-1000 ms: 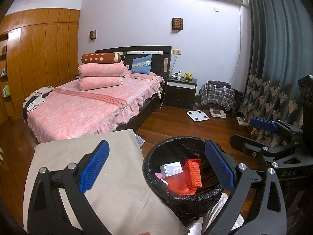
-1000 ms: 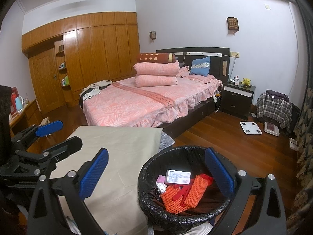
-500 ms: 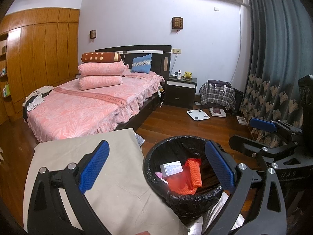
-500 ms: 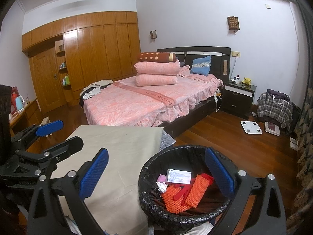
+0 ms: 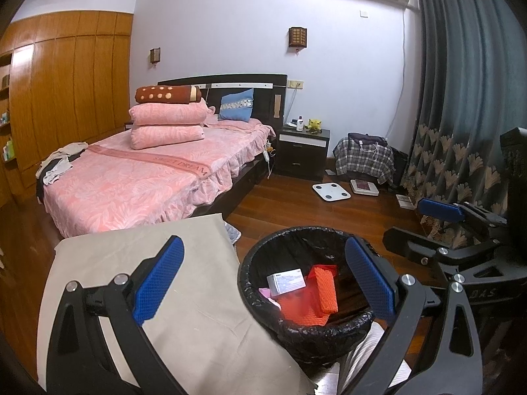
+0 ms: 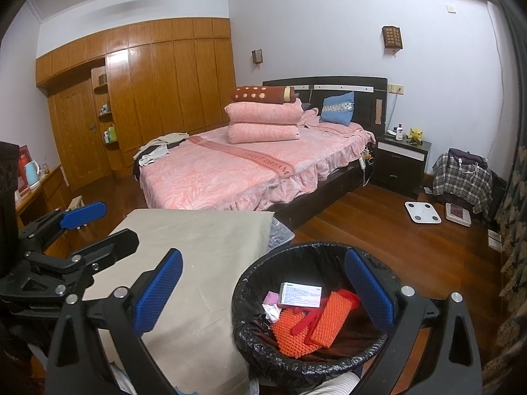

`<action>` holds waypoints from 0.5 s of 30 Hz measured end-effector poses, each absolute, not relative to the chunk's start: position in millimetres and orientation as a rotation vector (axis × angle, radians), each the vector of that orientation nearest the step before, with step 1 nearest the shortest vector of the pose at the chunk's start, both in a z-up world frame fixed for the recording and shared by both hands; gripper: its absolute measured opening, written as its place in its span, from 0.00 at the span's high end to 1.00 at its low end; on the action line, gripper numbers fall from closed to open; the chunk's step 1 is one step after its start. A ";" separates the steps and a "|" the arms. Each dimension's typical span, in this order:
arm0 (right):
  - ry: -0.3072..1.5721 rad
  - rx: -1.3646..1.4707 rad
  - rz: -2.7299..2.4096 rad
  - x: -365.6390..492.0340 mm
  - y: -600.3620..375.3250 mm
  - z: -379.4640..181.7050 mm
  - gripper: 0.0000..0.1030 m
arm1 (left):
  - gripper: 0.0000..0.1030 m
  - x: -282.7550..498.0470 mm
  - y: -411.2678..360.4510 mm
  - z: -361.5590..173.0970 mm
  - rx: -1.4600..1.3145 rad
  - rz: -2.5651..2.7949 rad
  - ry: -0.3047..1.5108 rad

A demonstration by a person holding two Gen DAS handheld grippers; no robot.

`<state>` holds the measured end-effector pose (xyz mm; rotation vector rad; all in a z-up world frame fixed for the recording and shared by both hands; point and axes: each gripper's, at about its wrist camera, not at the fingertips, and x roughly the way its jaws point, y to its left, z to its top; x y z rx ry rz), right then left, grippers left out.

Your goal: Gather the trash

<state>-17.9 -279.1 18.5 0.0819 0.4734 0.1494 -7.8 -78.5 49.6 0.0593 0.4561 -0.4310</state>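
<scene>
A bin lined with a black bag (image 5: 263,309) (image 6: 250,339) stands on the floor right of a cloth-covered table (image 5: 197,322) (image 6: 204,250). Inside lie a white box (image 5: 286,280) (image 6: 300,295), orange mesh pieces (image 5: 324,293) (image 6: 326,324) and a pink scrap (image 6: 272,297). My left gripper (image 5: 263,279) is open and empty above the table edge and bin; it also shows in the right wrist view (image 6: 84,227). My right gripper (image 6: 263,283) is open and empty over the bin; it also shows in the left wrist view (image 5: 425,227).
A pink bed (image 5: 148,177) stands beyond the table, with a nightstand (image 5: 303,151) beside it. A white scale (image 5: 331,192) and a plaid bundle (image 5: 364,161) lie on the wooden floor. Curtains (image 5: 461,98) hang at the right. Wooden wardrobes (image 6: 158,98) line the far left wall.
</scene>
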 end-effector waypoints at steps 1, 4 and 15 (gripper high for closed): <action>0.474 0.082 0.149 -17.7 -279.3 18.0 0.06 | 0.07 -8.3 -77.9 48.8 0.059 -0.432 0.457; 0.477 0.082 0.149 -18.0 -278.4 14.4 0.06 | 0.07 -7.9 -77.7 46.4 0.061 -0.429 0.460; 0.484 0.087 0.148 -19.1 -278.3 9.9 0.06 | 0.07 -3.6 -77.1 43.5 0.057 -0.414 0.479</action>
